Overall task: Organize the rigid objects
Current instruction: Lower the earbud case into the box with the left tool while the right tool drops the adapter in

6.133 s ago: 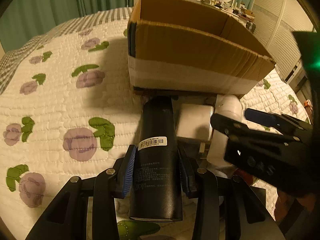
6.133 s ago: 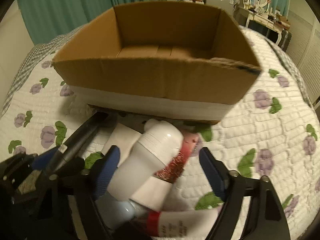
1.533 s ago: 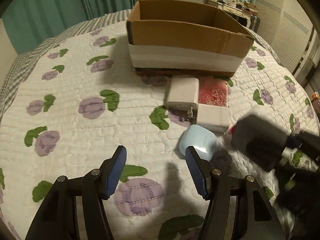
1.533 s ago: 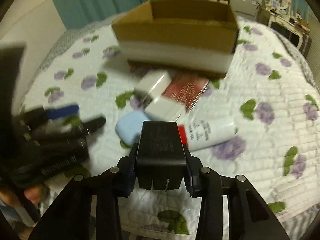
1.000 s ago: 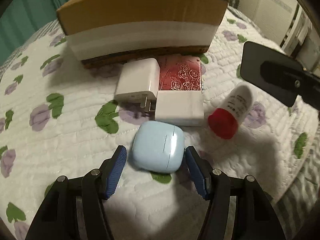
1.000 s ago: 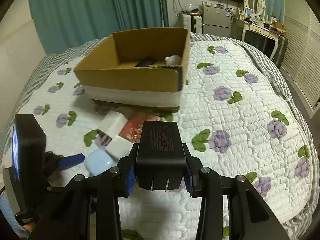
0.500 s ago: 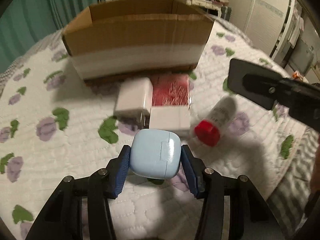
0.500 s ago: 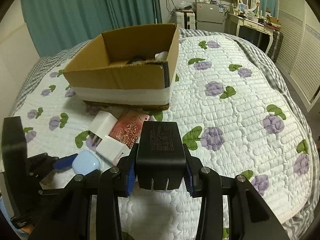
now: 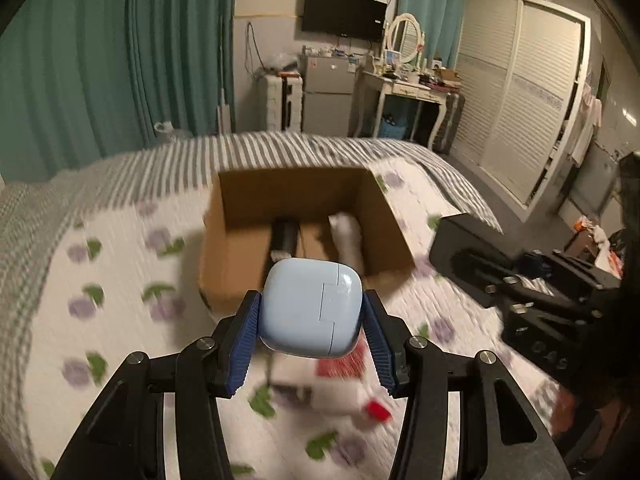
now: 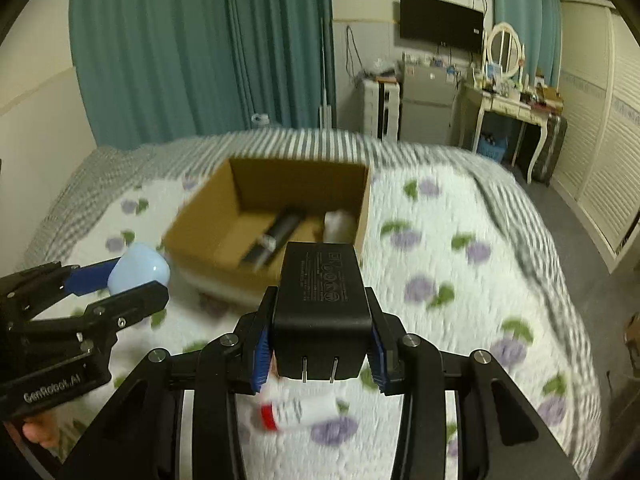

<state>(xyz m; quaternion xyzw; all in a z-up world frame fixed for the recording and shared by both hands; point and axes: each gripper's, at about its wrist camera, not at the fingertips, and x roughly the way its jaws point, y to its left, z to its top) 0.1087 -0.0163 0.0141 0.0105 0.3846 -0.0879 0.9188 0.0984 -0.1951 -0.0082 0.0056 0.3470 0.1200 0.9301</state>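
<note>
Both grippers loaded, raised over the bed w/ the cardboard box (image 9: 304, 216) ahead of the fingers.

Left gripper (image 9: 311, 332) clamps a pale blue earbud case (image 9: 310, 308) btwn its blue pads; right gripper (image 10: 320, 346) grips a black power adapter (image 10: 322, 300), prongs facing the camera. Inside the box: a dark bottle (image 10: 280, 228) & a white item (image 10: 340, 220), prob. a bottle – too blurred. Below the right fingers, a red-capped white tube (image 10: 296, 410) lies on the floral quilt (image 10: 460, 280).

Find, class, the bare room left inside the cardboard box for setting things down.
Free: the cardboard box floor left of the black bottle. Crowded: the right side, where the white bottle lies against the wall.
</note>
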